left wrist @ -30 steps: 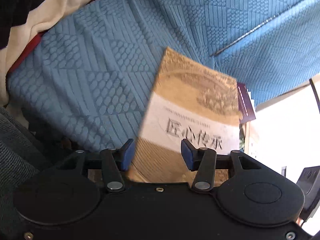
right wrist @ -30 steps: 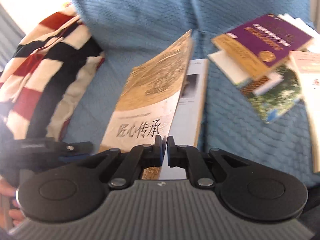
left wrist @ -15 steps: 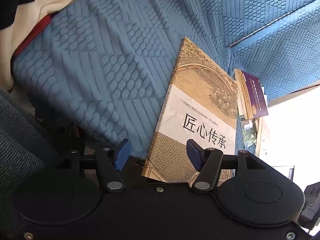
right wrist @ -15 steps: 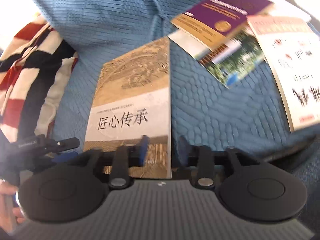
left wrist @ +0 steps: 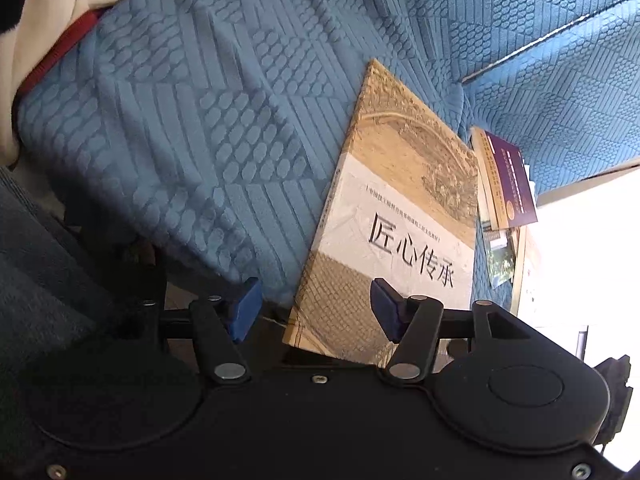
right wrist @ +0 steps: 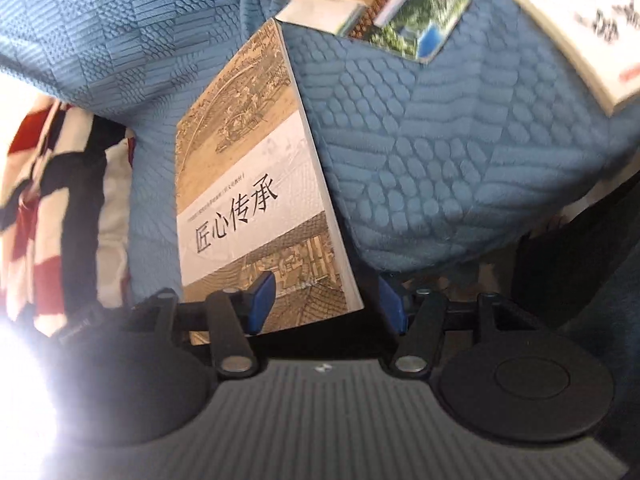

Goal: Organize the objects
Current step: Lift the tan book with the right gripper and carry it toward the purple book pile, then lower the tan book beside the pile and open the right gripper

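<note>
Left wrist view, book: I see the tan book [left wrist: 400, 216] lying flat on the blue sofa cushion [left wrist: 180, 128], cover up, near the front edge.
Left wrist view, left tool [left wrist: 316, 310]: jaws standing apart, nothing pinched; the book's near corner sits behind the gap, the right pad in front of the cover, and I cannot tell whether it touches.
Left wrist view, other books: a purple book [left wrist: 516, 184] lies just beyond, on the next cushion.
Right wrist view, right tool [right wrist: 326, 300]: its jaws have just been opening (they now stand wide); the book's near edge shows between the pads, but neither pad presses on it.
Right wrist view, surroundings: striped cloth [right wrist: 60, 200] left of the book; loose booklets [right wrist: 400, 4] overlap untidily further back.
Progress: I judge one book set down; the scattered pile is left.
</note>
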A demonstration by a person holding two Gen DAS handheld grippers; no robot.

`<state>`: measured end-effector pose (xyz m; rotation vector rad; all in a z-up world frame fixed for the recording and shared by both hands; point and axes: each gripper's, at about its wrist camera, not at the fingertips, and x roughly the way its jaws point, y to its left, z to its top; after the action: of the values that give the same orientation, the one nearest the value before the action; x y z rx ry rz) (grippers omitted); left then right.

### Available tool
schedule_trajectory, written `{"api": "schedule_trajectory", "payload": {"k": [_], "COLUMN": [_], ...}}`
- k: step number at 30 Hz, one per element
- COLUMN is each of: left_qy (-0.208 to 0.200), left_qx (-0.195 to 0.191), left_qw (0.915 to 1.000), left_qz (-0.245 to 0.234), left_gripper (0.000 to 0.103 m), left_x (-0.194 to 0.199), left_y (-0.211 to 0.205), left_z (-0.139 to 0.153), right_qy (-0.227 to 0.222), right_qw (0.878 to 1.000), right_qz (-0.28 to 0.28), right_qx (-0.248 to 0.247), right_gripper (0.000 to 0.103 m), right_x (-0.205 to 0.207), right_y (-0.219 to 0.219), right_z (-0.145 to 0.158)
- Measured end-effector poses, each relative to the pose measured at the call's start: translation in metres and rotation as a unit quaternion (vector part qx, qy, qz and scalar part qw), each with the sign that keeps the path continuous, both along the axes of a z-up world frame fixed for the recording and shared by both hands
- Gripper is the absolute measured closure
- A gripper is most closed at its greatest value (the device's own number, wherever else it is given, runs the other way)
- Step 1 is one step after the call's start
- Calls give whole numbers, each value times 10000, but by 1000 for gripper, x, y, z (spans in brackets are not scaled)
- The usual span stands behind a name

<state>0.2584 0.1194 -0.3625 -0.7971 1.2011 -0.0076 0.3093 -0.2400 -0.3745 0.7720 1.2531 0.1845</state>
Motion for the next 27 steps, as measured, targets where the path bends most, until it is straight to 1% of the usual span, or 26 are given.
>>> {"api": "schedule_trajectory", "payload": {"k": [3, 5, 6, 7, 8, 9, 10, 11, 13, 16, 20, 22, 23, 27], "left_qy": [114, 172, 177, 180, 192, 206, 236, 282, 355, 351, 384, 407, 416, 469], "left_qx": [-91, -104, -108, -147, -223, -309, -387, -423, -356, -415, -432, -399, -412, -499], "left_qw": [9999, 9998, 9998, 9997, 9996, 9993, 9990, 9987, 9987, 9985, 9983, 9984, 9983, 9976], "left_qz": [-37, -22, -8, 11, 27, 36, 39, 37, 20, -7, -11, -4, 7, -82], "left_gripper": [48, 49, 49, 49, 49, 52, 54, 54, 58, 59, 58, 52, 51, 47], "left_x": [-3, -3, -3, -3, -3, -3, -3, -3, -4, -7, -15, -15, -14, -11], "left_y": [-2, -2, -3, -2, -2, -2, -2, -2, -4, -5, -7, -8, -8, -11], "left_z": [-4, -7, -8, -9, -10, -12, -14, -15, -16, -15, -15, -16, -17, -22], "right_qy": [57, 135, 137, 131, 87, 8, -82, -157, -302, -457, -552, -497, -457, -85], "right_qw": [9999, 9994, 9988, 9985, 9987, 9991, 9992, 9990, 9986, 9977, 9965, 9969, 9973, 9990], "right_qz": [-88, -170, -206, -216, -188, -127, -51, 27, 153, 351, 580, 591, 567, 216], "right_qx": [124, 287, 431, 491, 456, 408, 397, 419, 407, 361, 249, 152, 127, 388], "right_gripper": [44, 51, 56, 60, 62, 69, 77, 80, 89, 92, 92, 91, 91, 79], "right_x": [2, 3, 2, 3, 2, 1, 1, 1, 0, 1, -4, -7, -8, -7], "right_y": [-1, -2, -3, -3, -3, -3, -2, -1, -1, 2, 2, -3, -6, -18], "right_z": [-9, -16, -18, -19, -17, -15, -12, -9, -4, 5, 18, 20, 17, -3]}}
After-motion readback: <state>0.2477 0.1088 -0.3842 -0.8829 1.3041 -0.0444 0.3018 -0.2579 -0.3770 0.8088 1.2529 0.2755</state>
